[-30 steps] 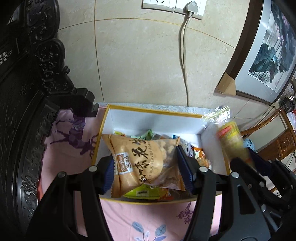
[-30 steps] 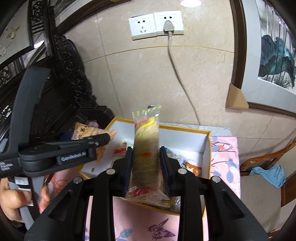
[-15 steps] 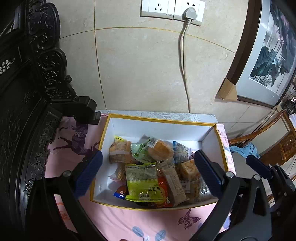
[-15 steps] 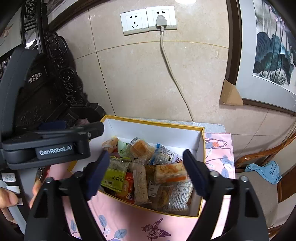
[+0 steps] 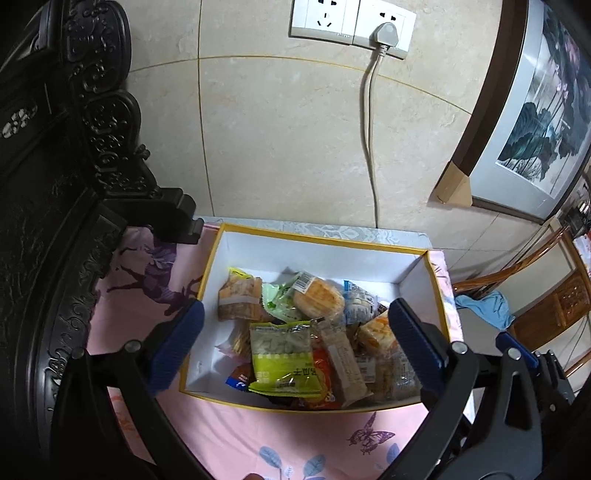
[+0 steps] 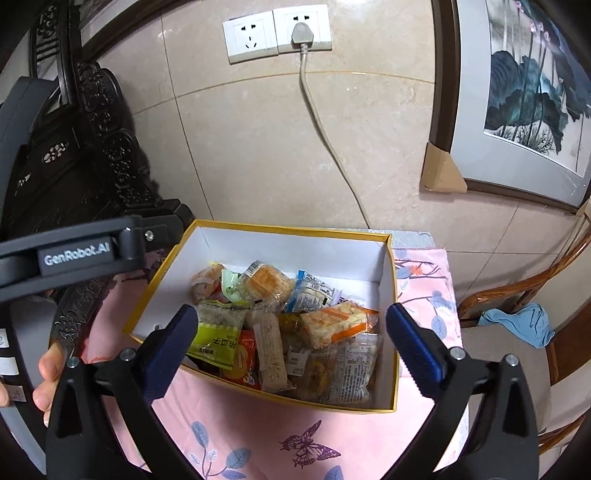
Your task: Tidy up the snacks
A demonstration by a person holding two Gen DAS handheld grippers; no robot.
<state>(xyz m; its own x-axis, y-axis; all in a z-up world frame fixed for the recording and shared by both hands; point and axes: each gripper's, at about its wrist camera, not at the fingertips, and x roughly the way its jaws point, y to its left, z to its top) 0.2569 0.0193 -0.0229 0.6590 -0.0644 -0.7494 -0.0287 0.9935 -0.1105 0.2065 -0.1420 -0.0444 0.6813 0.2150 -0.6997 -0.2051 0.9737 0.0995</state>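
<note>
We hold both tools over the box (image 6: pixel 207 236), the left tool (image 5: pixel 295 343) wide and empty, the right tool (image 6: pixel 291 339) just spread wide, nothing between its jaws. The snacks (image 6: pixel 325 325) lie piled inside the box on the bench (image 6: pixel 258 424).

A pink tablecloth (image 6: pixel 421 291) printed with leaves and butterflies covers the table, and dark carved wooden furniture (image 5: pixel 55 206) stands along its left side against the beige tiled wall (image 6: pixel 258 147). High on that wall sits a white double socket (image 6: pixel 275 33), with a grey plug (image 6: pixel 303 35) in its right half and a pale cord (image 5: pixel 369 147) hanging down behind the table's far edge. To the right hangs a framed ink painting (image 6: pixel 528 99) of lotus leaves with a cardboard corner guard (image 6: pixel 441 171) on its lower left corner, and lower right a wooden chair (image 6: pixel 517 295) holds a crumpled blue cloth (image 6: pixel 517 323).
</note>
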